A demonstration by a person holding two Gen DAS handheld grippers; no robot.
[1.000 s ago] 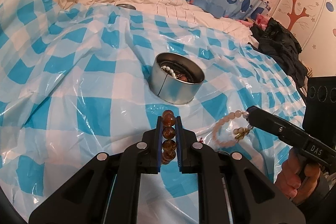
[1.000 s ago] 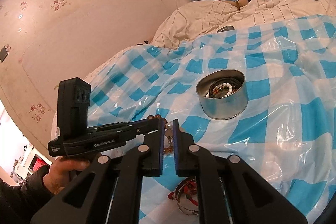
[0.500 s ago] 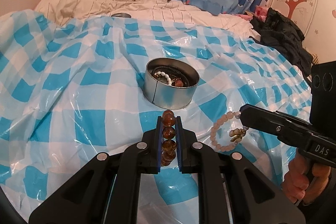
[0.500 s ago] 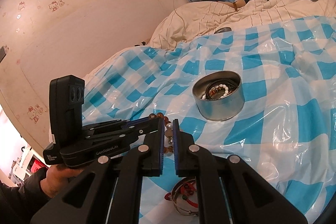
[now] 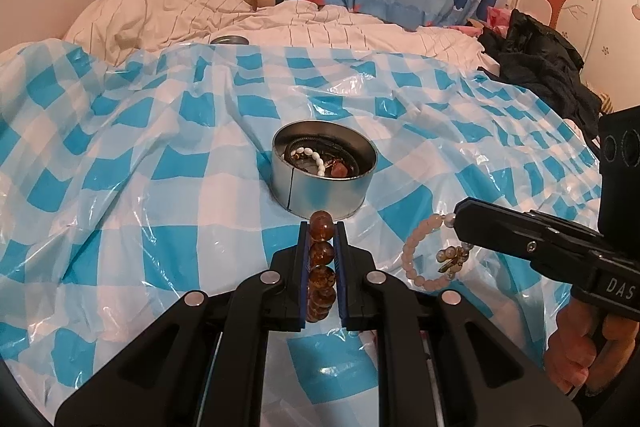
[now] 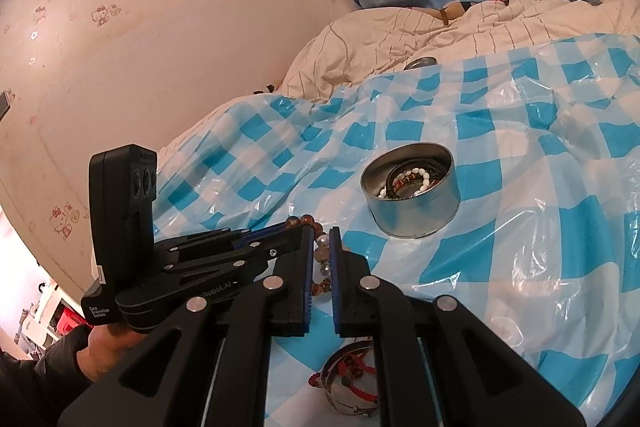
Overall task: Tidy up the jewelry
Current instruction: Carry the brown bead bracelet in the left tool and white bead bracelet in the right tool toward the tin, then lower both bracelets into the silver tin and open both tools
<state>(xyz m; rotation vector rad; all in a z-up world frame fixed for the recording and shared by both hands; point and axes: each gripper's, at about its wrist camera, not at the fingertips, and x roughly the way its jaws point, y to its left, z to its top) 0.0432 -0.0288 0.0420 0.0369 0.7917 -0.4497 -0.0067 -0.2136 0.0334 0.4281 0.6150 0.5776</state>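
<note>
The left tool [image 5: 322,247] pinches the amber bracelet [image 5: 321,259]; the right tool [image 6: 321,259] pinches the pink bracelet [image 5: 424,259]. Either could snag or swing wide and miss the tin [image 5: 324,183], since both dangle loosely. The slippery plastic sheet [image 5: 160,187] on the soft bed might let the tin tip if bumped.

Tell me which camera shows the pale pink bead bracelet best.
The left wrist view: the pale pink bead bracelet hangs as an almost whole loop from the right gripper, gold charm showing. The right wrist view shows only a few beads between that gripper's fingers.
</note>
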